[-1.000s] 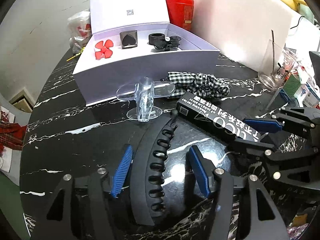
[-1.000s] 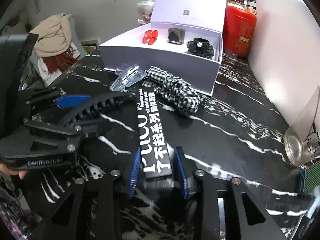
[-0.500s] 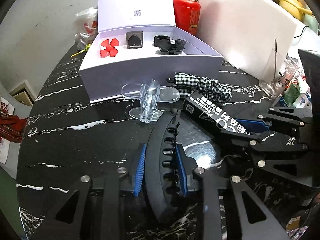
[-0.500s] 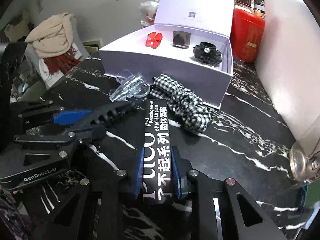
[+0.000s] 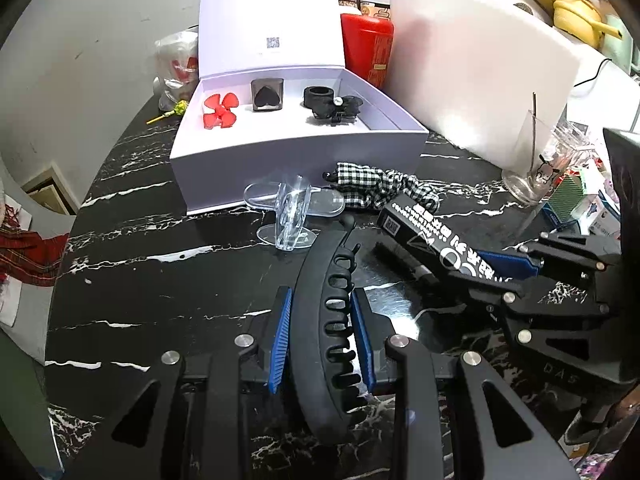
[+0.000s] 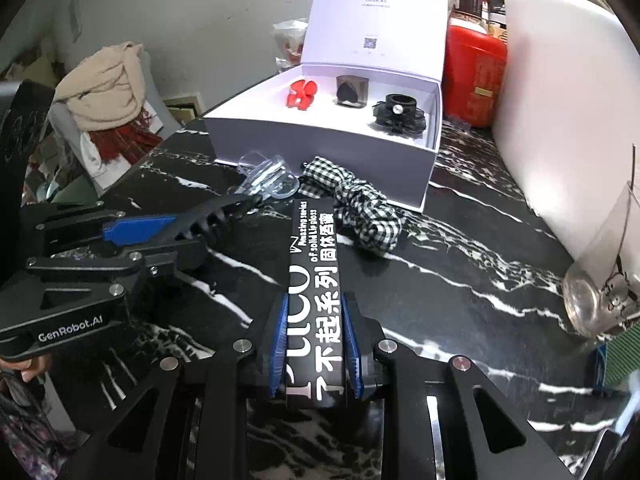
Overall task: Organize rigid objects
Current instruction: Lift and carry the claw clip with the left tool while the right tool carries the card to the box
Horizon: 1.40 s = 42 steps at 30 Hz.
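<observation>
The left tongs [image 5: 322,332] are clamped on a black hair clip [image 5: 324,320], blue pads pressing both its sides; the clip curves forward past the tips, low over the black marble counter [image 5: 160,280]. The right tongs [image 6: 314,338] grip a black carton [image 6: 314,280] with white lettering near its close end, and the rest of the carton juts ahead over the counter. In the left view the right tongs sit off to the right with the carton angling toward the clip's tip; in the right view the left tongs lie to the left.

Just beyond the clip's tip stands a clear clip [image 5: 292,212]. Beside it, past the carton's far end, lies a checked scrunchie [image 6: 356,208]. Behind these sits an open white box [image 5: 296,152], lid upright, holding a red flower [image 5: 220,110], a grey cube [image 5: 267,95] with a heart, and a black bow [image 5: 332,105] in a row. A glass [image 6: 604,280] stands well to the right of the right tongs; a red can [image 6: 474,76] is behind the box.
</observation>
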### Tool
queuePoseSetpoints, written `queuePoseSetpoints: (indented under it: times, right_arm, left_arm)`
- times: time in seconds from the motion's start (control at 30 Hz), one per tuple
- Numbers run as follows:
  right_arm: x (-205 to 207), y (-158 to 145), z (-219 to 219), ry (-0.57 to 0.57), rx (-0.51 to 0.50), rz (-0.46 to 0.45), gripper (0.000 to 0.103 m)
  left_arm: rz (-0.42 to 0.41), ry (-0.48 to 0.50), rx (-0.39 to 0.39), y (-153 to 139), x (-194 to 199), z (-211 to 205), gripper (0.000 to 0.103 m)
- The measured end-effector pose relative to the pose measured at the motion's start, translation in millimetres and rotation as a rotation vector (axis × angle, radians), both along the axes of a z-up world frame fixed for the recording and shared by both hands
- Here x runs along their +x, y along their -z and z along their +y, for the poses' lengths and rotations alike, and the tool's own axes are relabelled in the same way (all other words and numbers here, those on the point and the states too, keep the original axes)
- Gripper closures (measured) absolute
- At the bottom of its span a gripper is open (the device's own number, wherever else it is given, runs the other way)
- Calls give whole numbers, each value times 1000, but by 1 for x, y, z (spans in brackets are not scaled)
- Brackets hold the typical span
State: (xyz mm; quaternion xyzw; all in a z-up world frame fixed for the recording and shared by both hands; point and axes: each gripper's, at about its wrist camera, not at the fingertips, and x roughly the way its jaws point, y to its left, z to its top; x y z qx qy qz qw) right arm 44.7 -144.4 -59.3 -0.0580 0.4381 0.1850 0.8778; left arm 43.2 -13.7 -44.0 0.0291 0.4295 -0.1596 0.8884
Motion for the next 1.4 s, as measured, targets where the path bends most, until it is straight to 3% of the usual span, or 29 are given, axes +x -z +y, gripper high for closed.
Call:
queuePoseSetpoints:
  times: [0.23,0.67,1.07,1.4]
  right_arm:
    - [-14,-10,0,6,10,-24,78]
    - [-26,-39,-6,29,15,-93,78]
    - [-20,-68,-9,23,-1,-165,78]
    - [1,-82,-3,-7,-11,-201,78]
  left_arm:
    - [-13,4,-23,-10,-7,2,74]
    - [-116,26,-29,-46,-21,-1,74]
    - [-177,23,-46,-78,-9,-1,74]
    - [-179,14,-60,-85,12,3,74]
